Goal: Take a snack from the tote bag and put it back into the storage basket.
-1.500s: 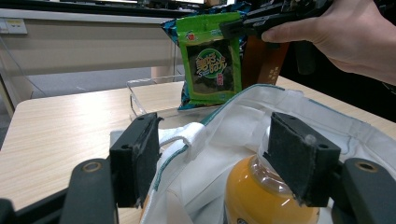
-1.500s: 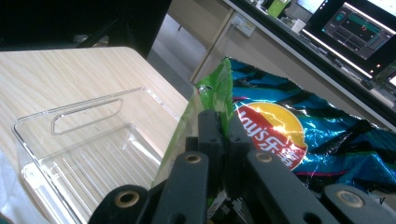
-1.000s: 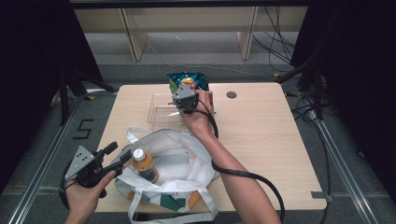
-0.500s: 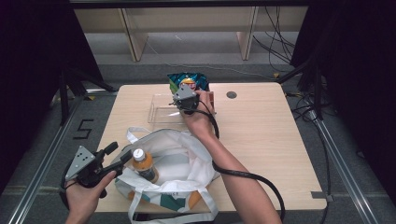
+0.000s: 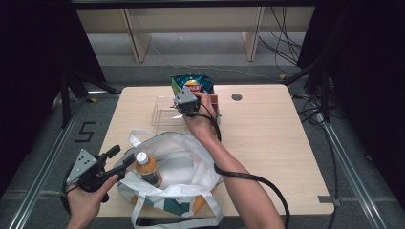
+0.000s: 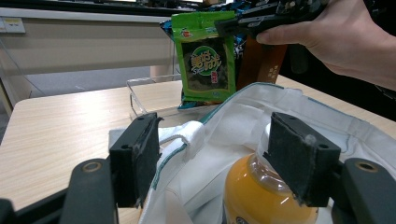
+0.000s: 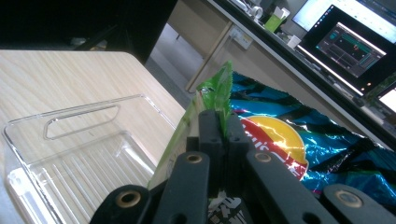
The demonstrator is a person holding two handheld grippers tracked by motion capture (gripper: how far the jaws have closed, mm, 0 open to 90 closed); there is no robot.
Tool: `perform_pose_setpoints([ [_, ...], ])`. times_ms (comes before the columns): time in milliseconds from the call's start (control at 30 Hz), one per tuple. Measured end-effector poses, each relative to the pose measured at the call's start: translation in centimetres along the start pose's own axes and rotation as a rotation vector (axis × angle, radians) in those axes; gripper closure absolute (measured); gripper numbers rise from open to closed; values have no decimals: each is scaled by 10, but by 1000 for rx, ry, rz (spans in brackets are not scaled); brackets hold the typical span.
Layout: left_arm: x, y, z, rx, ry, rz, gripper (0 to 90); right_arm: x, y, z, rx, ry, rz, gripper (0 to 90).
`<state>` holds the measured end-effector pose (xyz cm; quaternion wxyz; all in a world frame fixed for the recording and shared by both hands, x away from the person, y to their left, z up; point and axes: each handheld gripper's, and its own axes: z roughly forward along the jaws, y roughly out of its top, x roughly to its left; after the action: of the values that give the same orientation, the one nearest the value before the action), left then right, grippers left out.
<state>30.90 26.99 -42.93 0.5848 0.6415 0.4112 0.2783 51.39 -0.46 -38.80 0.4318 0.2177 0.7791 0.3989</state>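
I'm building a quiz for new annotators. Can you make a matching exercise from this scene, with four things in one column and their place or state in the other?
Things:
1. green snack packet
2. orange drink bottle
3. clear plastic tray
4. left gripper

Places or states:
A. empty, on the table
B. standing inside the white tote bag
C. pinched at its top edge by the right gripper
D. jaws open at the bag's rim

Pairs: 1-C, 2-B, 3-A, 4-D

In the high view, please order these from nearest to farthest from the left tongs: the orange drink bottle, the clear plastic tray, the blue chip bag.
1. Orange drink bottle, in the white bag beside the left tongs.
2. Clear plastic tray, mid-table.
3. Blue chip bag, at the far edge.
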Motion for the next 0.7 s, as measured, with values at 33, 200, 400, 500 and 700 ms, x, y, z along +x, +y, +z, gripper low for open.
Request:
perform_pose_setpoints([
  [33, 0, 0, -1, 12, 7, 2, 333, 0, 0, 1, 5, -1, -1, 899],
  [200, 0, 0, 0, 1, -1, 0, 333, 2, 1, 2, 42, -1, -10, 897],
  [400, 0, 0, -1, 11, 6, 1, 333, 2, 0, 4, 90, -1, -26, 883],
  [500, 0, 0, -1, 13, 5, 2, 333, 4, -1, 4, 127, -5, -19, 861],
  [700, 0, 0, -1, 14, 3, 2, 333, 0, -2, 2, 166, -16, -16, 819],
])
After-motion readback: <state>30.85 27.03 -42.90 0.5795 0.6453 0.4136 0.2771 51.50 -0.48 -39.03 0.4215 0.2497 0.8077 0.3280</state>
